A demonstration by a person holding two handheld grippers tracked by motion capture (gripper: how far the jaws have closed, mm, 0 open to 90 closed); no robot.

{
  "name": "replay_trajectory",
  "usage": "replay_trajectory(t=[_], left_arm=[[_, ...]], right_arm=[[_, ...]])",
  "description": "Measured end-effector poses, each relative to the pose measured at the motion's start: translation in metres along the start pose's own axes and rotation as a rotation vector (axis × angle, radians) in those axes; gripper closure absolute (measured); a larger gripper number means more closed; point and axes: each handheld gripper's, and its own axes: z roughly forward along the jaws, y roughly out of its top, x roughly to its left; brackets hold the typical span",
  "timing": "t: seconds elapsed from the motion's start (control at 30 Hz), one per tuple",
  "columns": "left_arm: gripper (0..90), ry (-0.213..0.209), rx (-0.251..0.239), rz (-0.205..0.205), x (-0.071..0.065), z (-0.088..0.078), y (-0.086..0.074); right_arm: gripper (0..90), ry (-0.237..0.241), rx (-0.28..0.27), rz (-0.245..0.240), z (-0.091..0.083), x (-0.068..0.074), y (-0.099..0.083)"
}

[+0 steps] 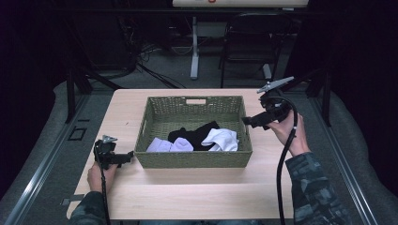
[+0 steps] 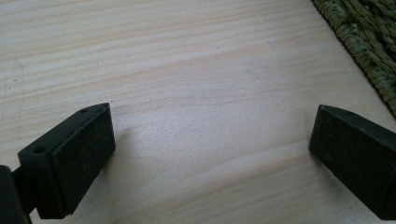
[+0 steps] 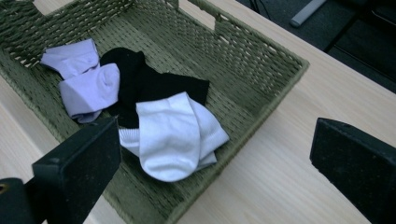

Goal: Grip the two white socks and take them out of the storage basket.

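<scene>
i hold a two-jaw black claw in each hand at a pale wooden table (image 1: 197, 192) with fine straight grain and a smooth matte top. in the middle of it sits a rectangular basket (image 1: 195, 159) woven from olive-green fibre, its walls ribbed with tight rows and a slot handle cut into the far wall.

inside the basket, toward the near wall, lie soft knit socks in a loose heap. a lavender sock (image 3: 86, 84) is folded on the left as seen from above, a black sock (image 3: 149, 84) lies flat in the middle, and a white sock (image 3: 170, 135) with a ribbed cuff is folded over on the right, overlapping the black one.

my left claw (image 1: 130, 156) rests low on the table just beside the basket's near left corner. its blocky, matte jaws stand wide apart, bare wood between them, gripping nothing.

my right claw (image 1: 245, 121) is raised at the basket's right rim, pointing inward. its jaws are also spread wide and empty, with the white sock and the basket's edge seen between them in the right gripper view.
</scene>
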Motion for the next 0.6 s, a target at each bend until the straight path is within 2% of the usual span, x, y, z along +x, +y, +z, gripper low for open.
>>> replay_trajectory(t=[0.1, 0.27, 0.43, 0.6], left_arm=[[0.0, 0.000, 0.000, 0.000, 0.000, 0.000, 0.000], [0.0, 0.000, 0.000, 0.000, 0.000, 0.000, 0.000], [0.0, 0.000, 0.000, 0.000, 0.000, 0.000, 0.000], [0.0, 0.000, 0.000, 0.000, 0.000, 0.000, 0.000]], right_arm=[[1.6, 0.012, 0.006, -0.015, 0.010, 0.004, 0.008], [1.8, 0.057, 0.012, -0.002, 0.032, 0.012, 0.013], [3.1, 0.097, 0.048, -0.008, 0.058, 0.020, 0.017], [4.4, 0.116, 0.103, -0.019, 0.085, 0.030, 0.017]])
